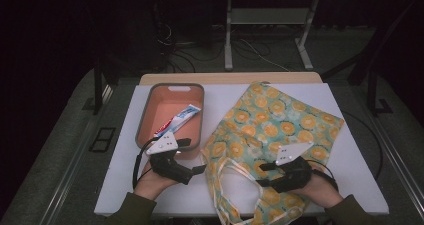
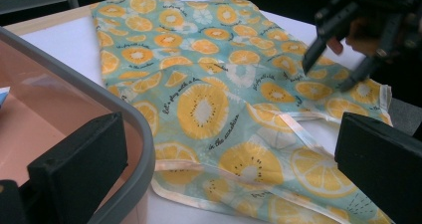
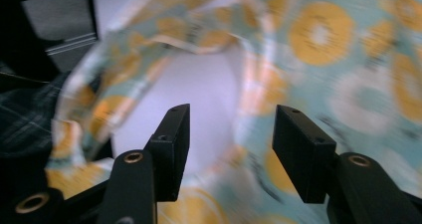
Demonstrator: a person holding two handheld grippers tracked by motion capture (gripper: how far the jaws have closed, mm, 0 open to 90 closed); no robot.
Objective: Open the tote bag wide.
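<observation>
White surface (image 1: 350, 175) carries a citrus-print tote bag (image 1: 280, 120) just right of a grey-rimmed tray (image 1: 142, 115) holding a toothpaste tube (image 1: 177, 120). Right tool (image 1: 265, 174) hovers over the bag's handles, jaws apart, gripping nothing. Left tool (image 1: 197, 169) sits at the tray's near corner, jaws wide, empty.

My right gripper view smeared the bag (image 3: 318, 50) with blur; the tray (image 2: 124, 134) ran off my left gripper view's edge.
</observation>
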